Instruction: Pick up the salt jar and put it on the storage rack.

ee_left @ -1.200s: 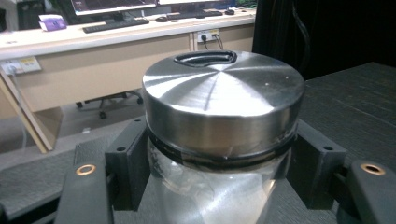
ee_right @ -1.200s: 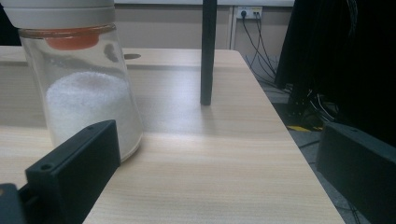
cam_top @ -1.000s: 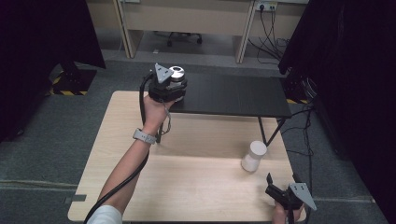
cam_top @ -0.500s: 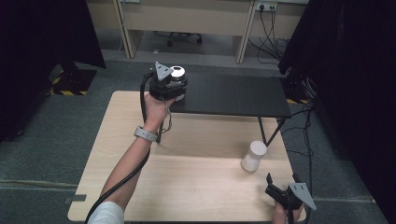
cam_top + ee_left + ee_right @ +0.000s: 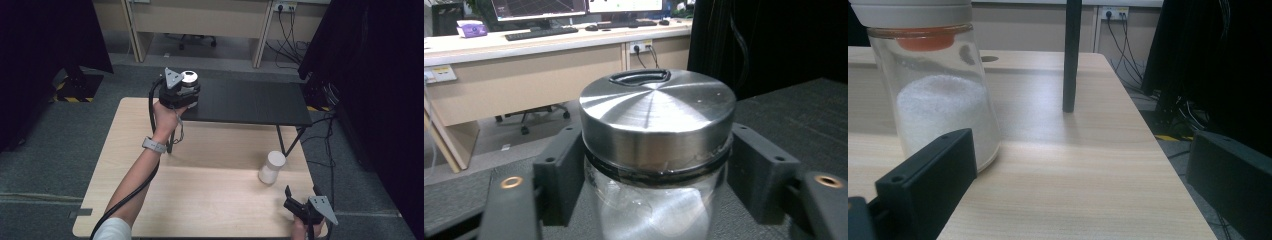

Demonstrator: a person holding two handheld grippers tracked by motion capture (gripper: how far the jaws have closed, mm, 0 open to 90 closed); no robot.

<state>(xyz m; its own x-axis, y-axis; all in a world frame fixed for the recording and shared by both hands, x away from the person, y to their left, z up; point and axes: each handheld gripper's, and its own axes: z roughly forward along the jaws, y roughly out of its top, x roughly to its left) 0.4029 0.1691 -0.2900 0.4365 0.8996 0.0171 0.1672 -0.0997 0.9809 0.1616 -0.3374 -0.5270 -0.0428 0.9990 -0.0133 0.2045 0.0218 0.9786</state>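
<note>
Left gripper view is where the materials can be made out best: a clear glass jar (image 5: 651,210) capped by a brushed-steel round lid (image 5: 656,117), with a dark rubbery ring seen under the lid's rim. The jar is set on a black, finely textured shelf (image 5: 250,100) raised on thin legs above the pale wood-grain table (image 5: 210,200), upper middle of the high view. Grey carpet, beige desks and dark curtains are seen around it.

The jar is framed by the left gripper (image 5: 181,90) at lid height; its blocky matte-black fingers (image 5: 556,172) have just been opened a bit, and a slim gap is visible on the right side, so the jar is sat between them, not squeezed.

At lower right, the right gripper (image 5: 300,205) is held with fingers (image 5: 930,175) spread wide, near a white-capped clear container (image 5: 271,167) of white granules.
</note>
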